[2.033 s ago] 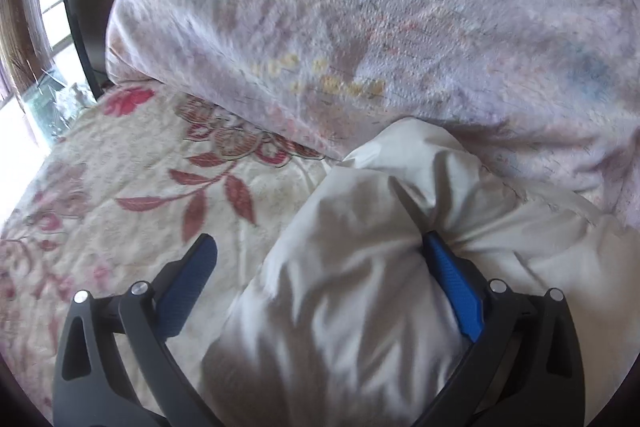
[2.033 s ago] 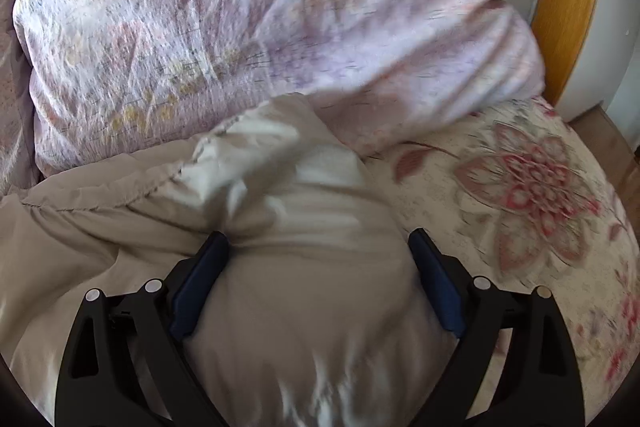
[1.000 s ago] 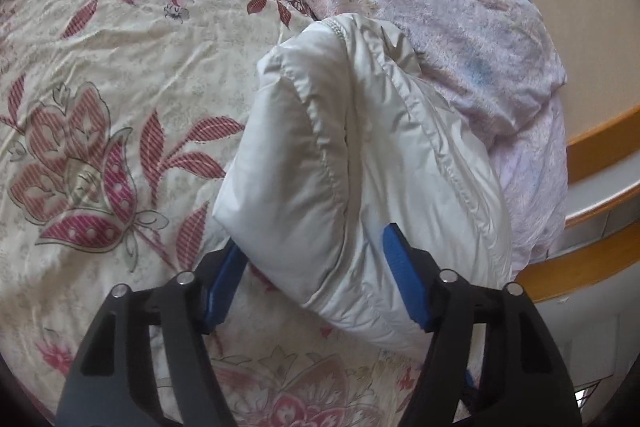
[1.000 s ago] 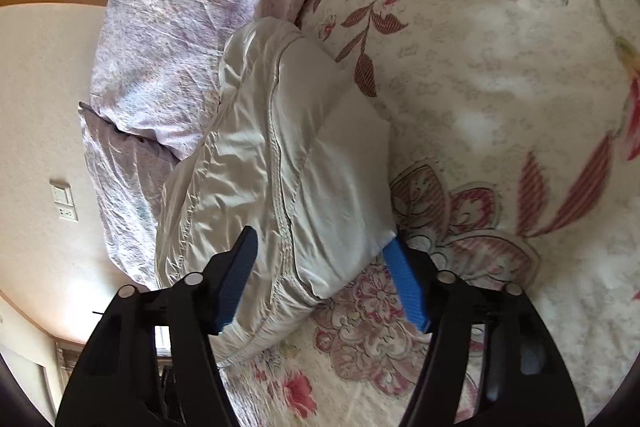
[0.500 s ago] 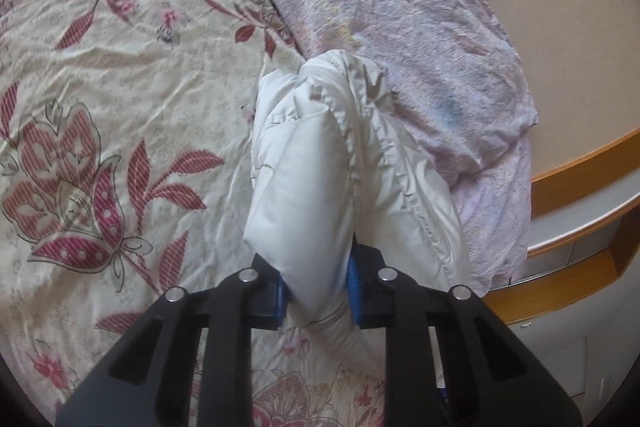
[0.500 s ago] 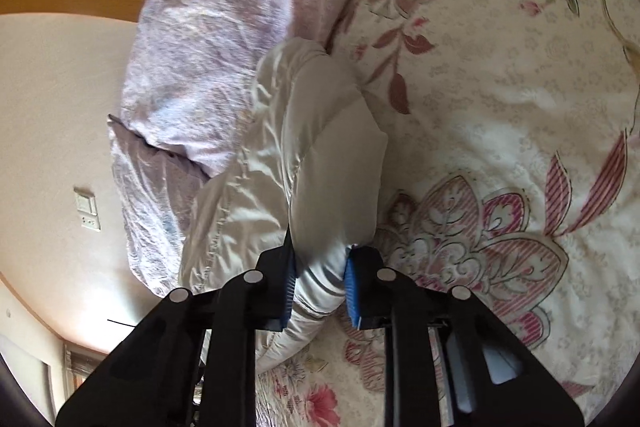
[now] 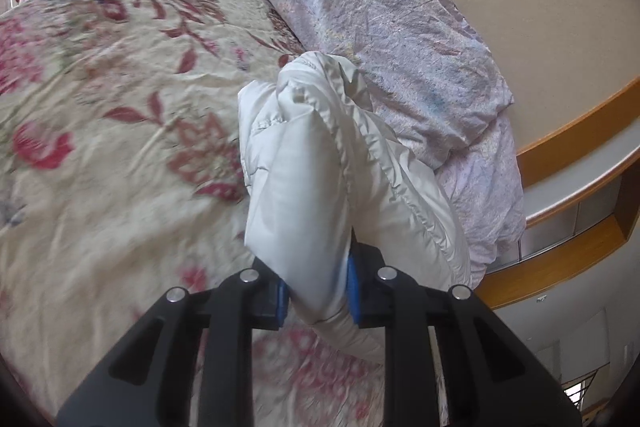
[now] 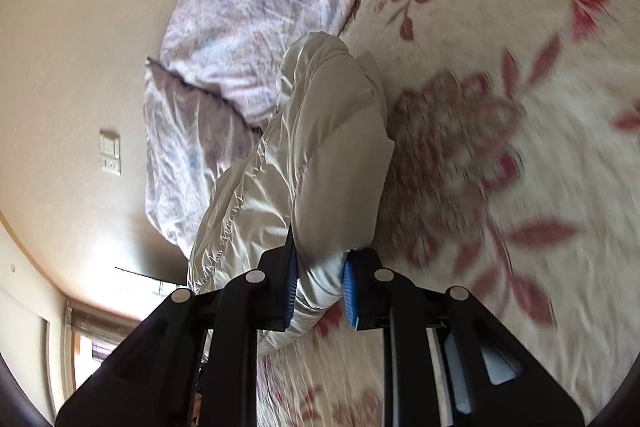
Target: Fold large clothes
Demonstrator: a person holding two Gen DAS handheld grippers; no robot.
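2 grippers, left [image 7: 316, 291] and right [image 8: 318, 291], each clamp an end of the white padded jacket [image 7: 304, 195], probably to carry its folded bundle across the bed [image 7: 100, 147].

Jacket [image 7: 320, 163] on bedspread [image 7: 120, 131], seemingly against duvet [image 7: 384, 11].

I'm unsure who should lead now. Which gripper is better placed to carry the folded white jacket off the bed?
Neither clearly: left gripper and right gripper each have jaws clamped on the white jacket, so both together.
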